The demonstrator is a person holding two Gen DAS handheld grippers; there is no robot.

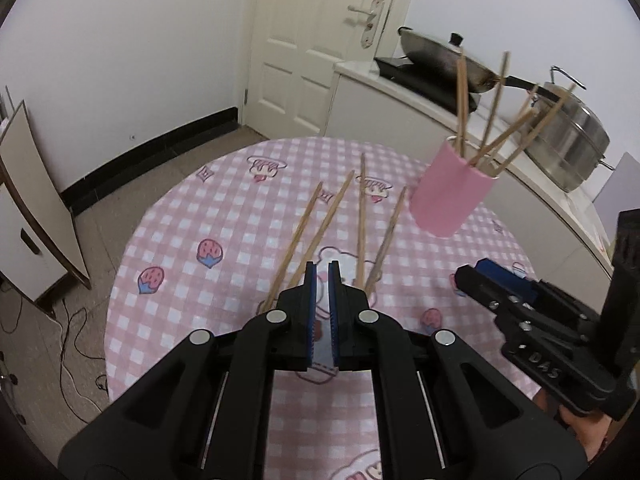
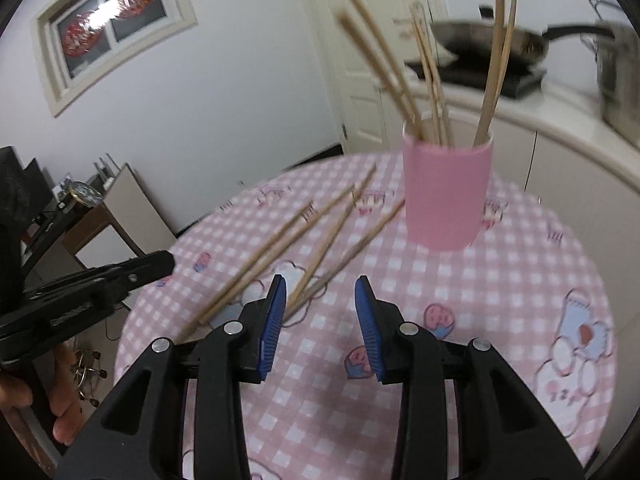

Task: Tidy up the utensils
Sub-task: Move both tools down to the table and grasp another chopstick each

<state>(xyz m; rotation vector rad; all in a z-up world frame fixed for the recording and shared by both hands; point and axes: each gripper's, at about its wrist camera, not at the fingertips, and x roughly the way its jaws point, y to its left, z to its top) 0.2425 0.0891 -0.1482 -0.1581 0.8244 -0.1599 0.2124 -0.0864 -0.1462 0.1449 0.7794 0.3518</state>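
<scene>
Several wooden chopsticks (image 1: 320, 224) lie loose on the round table with a pink checked cloth (image 1: 192, 240); they also show in the right wrist view (image 2: 320, 240). A pink cup (image 1: 450, 196) stands at the table's far right and holds several upright chopsticks (image 1: 488, 120); the cup (image 2: 446, 192) also shows ahead of the right gripper. My left gripper (image 1: 322, 270) is nearly shut and empty, above the near ends of the loose chopsticks. My right gripper (image 2: 321, 284) is open and empty, just right of the chopsticks' near ends; it shows at the right in the left wrist view (image 1: 480, 276).
A white counter (image 1: 400, 92) behind the table carries a black stove with a wok (image 1: 436, 56) and a steel steamer pot (image 1: 572, 140). A white door (image 1: 320, 40) is at the back. A wooden cabinet (image 1: 36, 208) stands at the left, with cables on the floor.
</scene>
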